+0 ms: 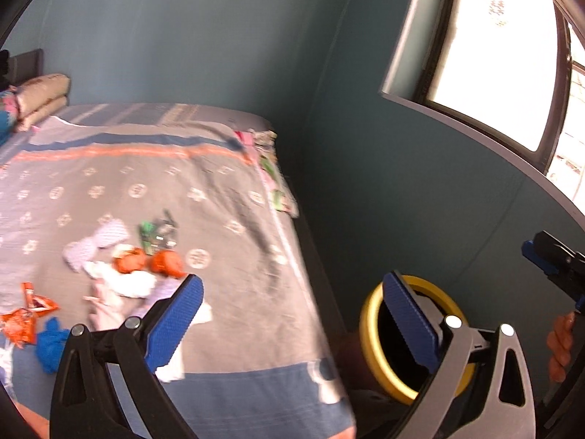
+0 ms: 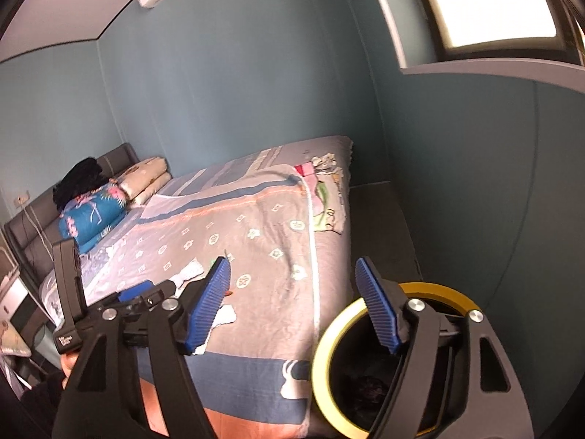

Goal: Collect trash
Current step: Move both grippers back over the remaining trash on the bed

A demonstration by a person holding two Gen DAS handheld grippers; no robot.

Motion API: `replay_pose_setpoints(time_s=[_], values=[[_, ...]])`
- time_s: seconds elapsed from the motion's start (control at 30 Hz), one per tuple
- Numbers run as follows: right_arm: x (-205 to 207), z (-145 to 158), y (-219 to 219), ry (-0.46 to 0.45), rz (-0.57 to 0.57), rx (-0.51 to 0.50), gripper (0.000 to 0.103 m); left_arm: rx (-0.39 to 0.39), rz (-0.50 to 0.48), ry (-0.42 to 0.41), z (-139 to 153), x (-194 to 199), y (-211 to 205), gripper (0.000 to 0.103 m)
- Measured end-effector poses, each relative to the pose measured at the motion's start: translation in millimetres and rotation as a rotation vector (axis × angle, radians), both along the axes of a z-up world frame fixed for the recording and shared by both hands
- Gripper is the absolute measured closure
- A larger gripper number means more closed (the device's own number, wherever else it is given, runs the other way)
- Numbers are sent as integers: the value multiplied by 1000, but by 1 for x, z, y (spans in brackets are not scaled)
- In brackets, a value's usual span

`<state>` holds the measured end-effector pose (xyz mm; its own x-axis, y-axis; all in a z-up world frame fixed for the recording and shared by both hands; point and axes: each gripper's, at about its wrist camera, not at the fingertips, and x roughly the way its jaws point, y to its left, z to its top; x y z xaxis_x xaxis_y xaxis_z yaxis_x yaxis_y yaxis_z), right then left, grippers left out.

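Trash lies in a heap on the grey patterned bed (image 1: 226, 190): orange wrappers (image 1: 146, 261), white tissues (image 1: 124, 281), a green wrapper (image 1: 155, 236), a blue scrap (image 1: 51, 344) and more orange packets (image 1: 25, 314). Beside the bed on the floor stands a black bin with a yellow rim (image 1: 369, 314), also seen in the right wrist view (image 2: 329, 333), with dark trash (image 2: 369, 387) inside. My left gripper (image 1: 292, 281) is open and empty, spanning the bed's edge and the bin. My right gripper (image 2: 292, 263) is open and empty, between bed and bin. White tissues (image 2: 190, 272) show past its left finger.
Pillows (image 2: 146, 175) and a blue floral quilt (image 2: 91, 216) lie at the headboard. Folded cloth (image 2: 327, 197) sits at the bed's far corner. Teal walls close in behind and to the right, with a window (image 1: 504, 55) above. A hand (image 1: 559, 344) holds the right gripper's handle.
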<state>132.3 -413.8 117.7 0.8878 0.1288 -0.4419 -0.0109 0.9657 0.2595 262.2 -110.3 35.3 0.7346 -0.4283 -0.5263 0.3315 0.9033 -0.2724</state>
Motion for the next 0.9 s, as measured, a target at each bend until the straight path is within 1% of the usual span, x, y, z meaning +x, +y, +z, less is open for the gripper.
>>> replay_pose_setpoints(time_s=[0.1, 0.23, 0.3, 0.43, 0.73, 0.9], values=[[4, 2, 19, -3, 20, -14, 29, 10, 34, -11, 3, -4, 23, 8], [10, 6, 47, -6, 48, -39, 29, 23, 91, -11, 4, -4, 57, 8], [13, 8, 63, -8, 66, -52, 25, 35, 121, -15, 4, -4, 71, 8], [23, 9, 89, -9, 93, -66, 24, 64, 177, -26, 5, -4, 104, 8], [45, 1, 150, 14, 169, -90, 24, 86, 308, -9, 0, -1, 178, 8], [60, -7, 179, 39, 216, -87, 23, 100, 361, 7, -8, 1, 209, 8]])
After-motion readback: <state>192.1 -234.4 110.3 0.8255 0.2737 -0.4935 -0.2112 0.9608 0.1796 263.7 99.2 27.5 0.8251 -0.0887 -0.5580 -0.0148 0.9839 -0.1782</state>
